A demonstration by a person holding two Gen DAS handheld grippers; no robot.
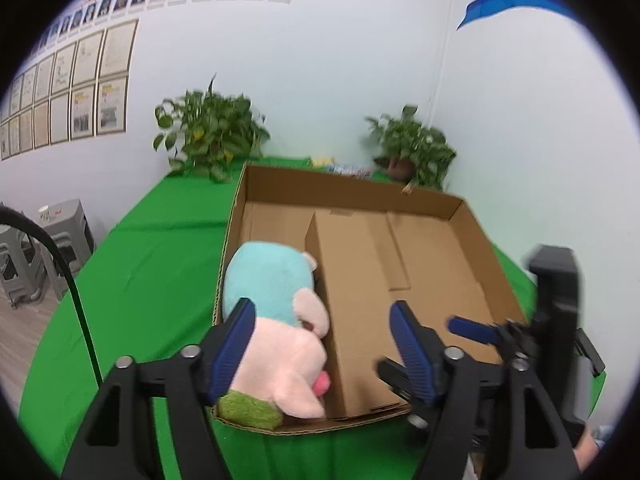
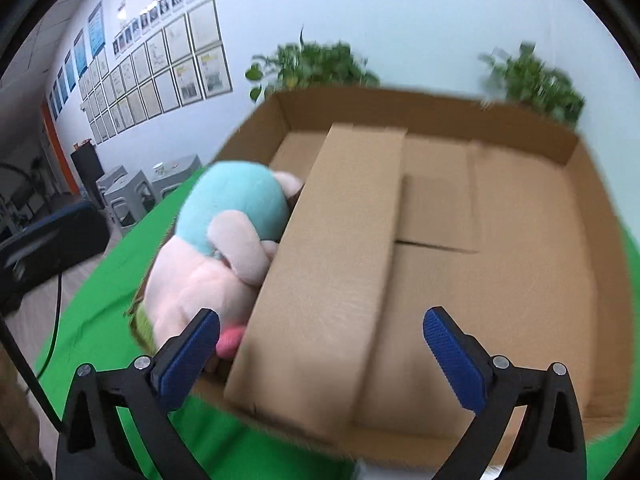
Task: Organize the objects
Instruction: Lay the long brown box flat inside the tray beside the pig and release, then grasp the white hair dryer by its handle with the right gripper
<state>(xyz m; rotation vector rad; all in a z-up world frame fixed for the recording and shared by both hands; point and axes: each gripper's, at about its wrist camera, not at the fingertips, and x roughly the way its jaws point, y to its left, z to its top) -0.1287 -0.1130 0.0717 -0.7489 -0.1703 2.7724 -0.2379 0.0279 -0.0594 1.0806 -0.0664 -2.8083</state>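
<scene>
Left wrist view: the left hand-held gripper (image 1: 324, 344) is spread wide, holding nothing. Its fingers straddle the near edge of a shallow cardboard box (image 1: 476, 240) on the green tabletop (image 1: 152, 264). A plush toy (image 1: 276, 320), teal and pink, lies in the box's narrow left compartment, against a raised cardboard divider (image 1: 352, 300). The right hand-held gripper (image 1: 480, 330) shows at the box's right near corner.

Right wrist view: the right hand-held gripper (image 2: 322, 354) is wide open and empty, above the box's near edge. The plush toy (image 2: 224, 248) lies left of the divider (image 2: 328, 272).
</scene>
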